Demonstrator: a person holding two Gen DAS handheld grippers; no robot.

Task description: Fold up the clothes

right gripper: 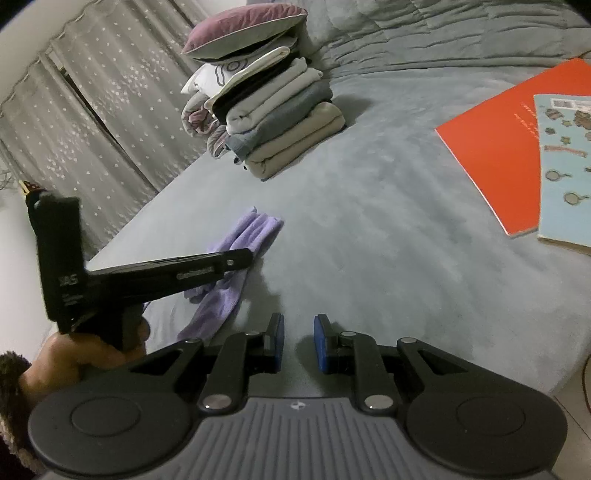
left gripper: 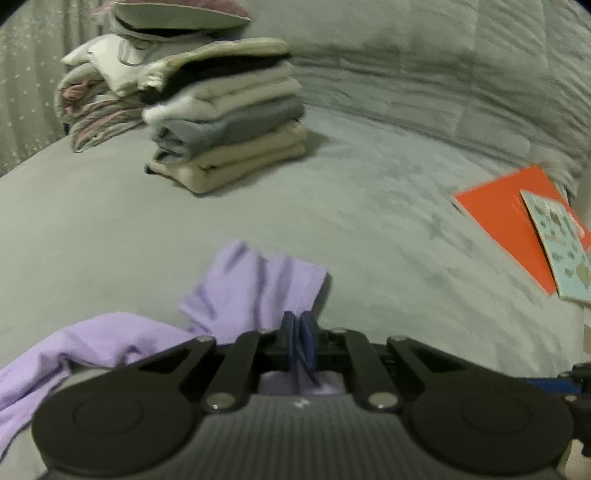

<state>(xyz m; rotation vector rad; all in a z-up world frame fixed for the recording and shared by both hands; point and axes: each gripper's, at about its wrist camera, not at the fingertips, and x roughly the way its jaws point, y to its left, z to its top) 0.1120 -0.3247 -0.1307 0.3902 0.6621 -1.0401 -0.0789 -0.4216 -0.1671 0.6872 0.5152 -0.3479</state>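
A lilac garment (left gripper: 255, 280) lies crumpled on the grey bedspread (left gripper: 369, 229), near its front-left edge. My left gripper (left gripper: 301, 332) is shut on a fold of this cloth, blue pads pressed together and lilac fabric bunched beneath them. In the right wrist view the same garment (right gripper: 255, 229) stretches along the bed edge, and the left gripper (right gripper: 243, 256) reaches in from the left onto it, held by a hand (right gripper: 74, 354). My right gripper (right gripper: 299, 339) hovers over bare bedspread to the right of the garment, open, with nothing between its blue pads.
A stack of folded clothes (right gripper: 280, 110) stands at the back, with a pillow (right gripper: 243, 29) and bedding behind it. An orange book (right gripper: 498, 129) and a light blue book (right gripper: 569, 166) lie at the right. A starred curtain (right gripper: 92, 110) hangs left of the bed.
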